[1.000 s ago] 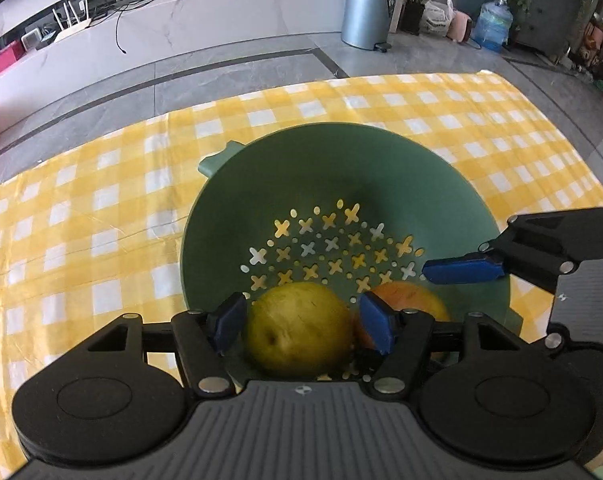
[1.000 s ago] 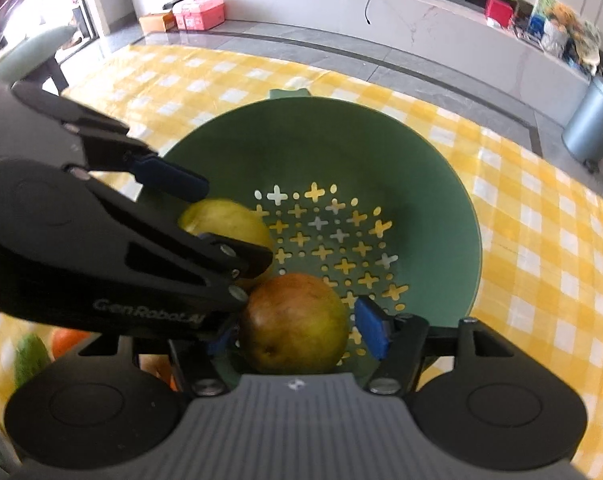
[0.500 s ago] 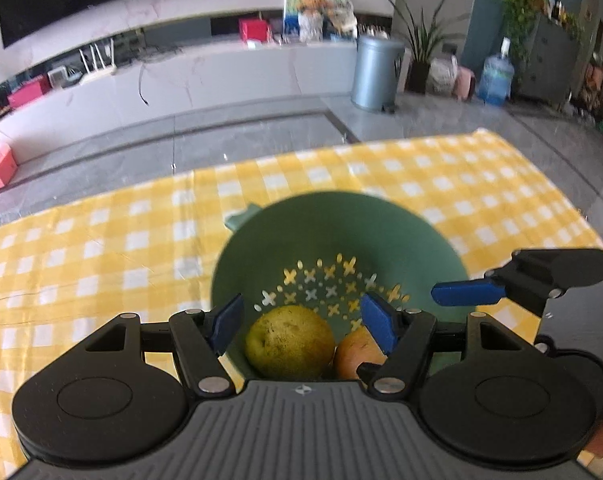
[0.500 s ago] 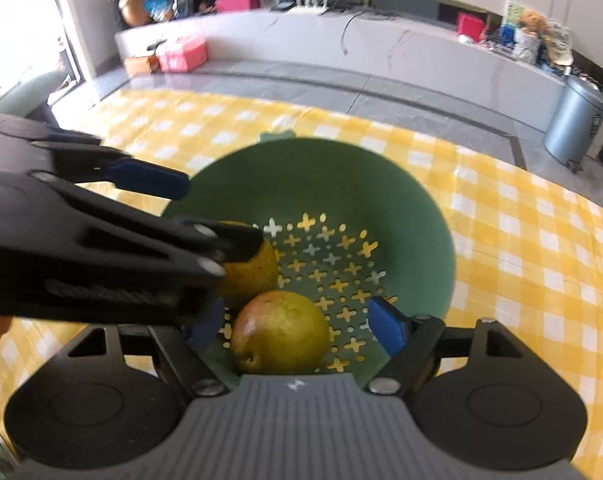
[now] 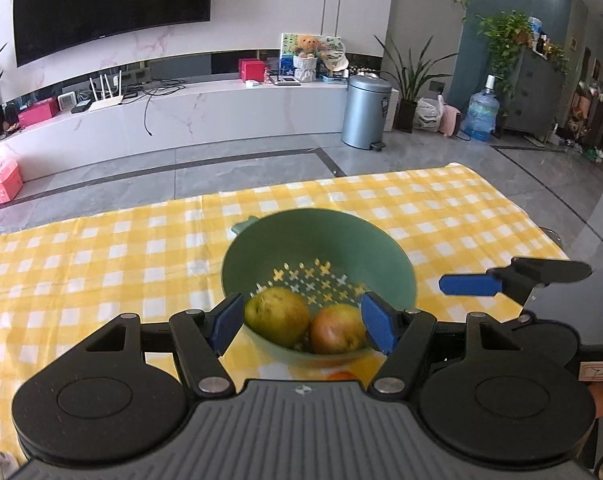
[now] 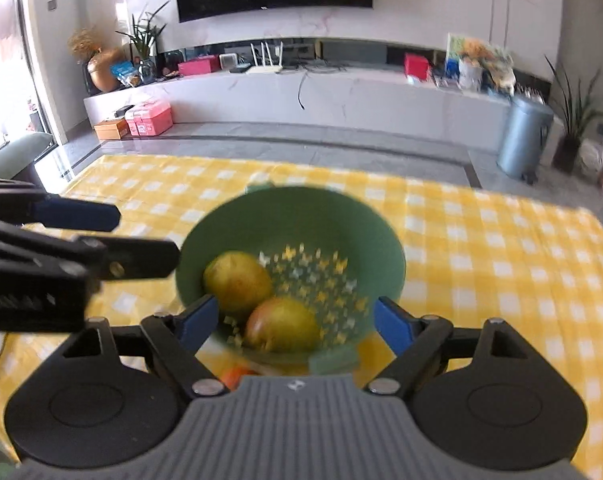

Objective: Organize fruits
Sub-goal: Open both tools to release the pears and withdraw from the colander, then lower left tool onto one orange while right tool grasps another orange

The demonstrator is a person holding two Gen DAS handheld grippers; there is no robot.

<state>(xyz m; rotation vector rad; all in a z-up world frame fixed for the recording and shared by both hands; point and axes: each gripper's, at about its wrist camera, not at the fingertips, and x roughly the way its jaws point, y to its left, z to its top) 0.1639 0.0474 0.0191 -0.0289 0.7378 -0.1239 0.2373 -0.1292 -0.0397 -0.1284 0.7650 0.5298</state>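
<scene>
- The checked cloth (image 5: 101, 248) covers the tabletop on my far left; nothing of the task lies on that stretch, so my work gathers around the middle.
- My left fingers (image 5: 303, 326) stand spread and hold nothing; the blue pads frame the bowl from above without touching it.
- The green colander bowl (image 5: 321, 236) sits in the middle of the cloth, its small handle tab pointing away from me. I judge it the collecting place, since both fruits in view lie in it.
- The yellow-green pear (image 5: 276, 316) rests at the near left of the bowl's floor, and the reddish pear (image 5: 335, 330) lies just to its right, the two touching (the sloped wall would roll them together there).
- A scrap of something orange (image 5: 341, 376) peeks out on the cloth just below the bowl's near rim; it may be another fruit waiting, but too little shows to say.
- My right fingers (image 6: 301, 322) are opening, with nothing between the pads; the reddish pear lies free in the bowl below them, so I take this as a let-go.
- From the left camera, one blue pad of the right fingers juts in at the right of the bowl, clear of the rim.
- Two fruits look settled; whatever is left near the front edge would be my next concern.
</scene>
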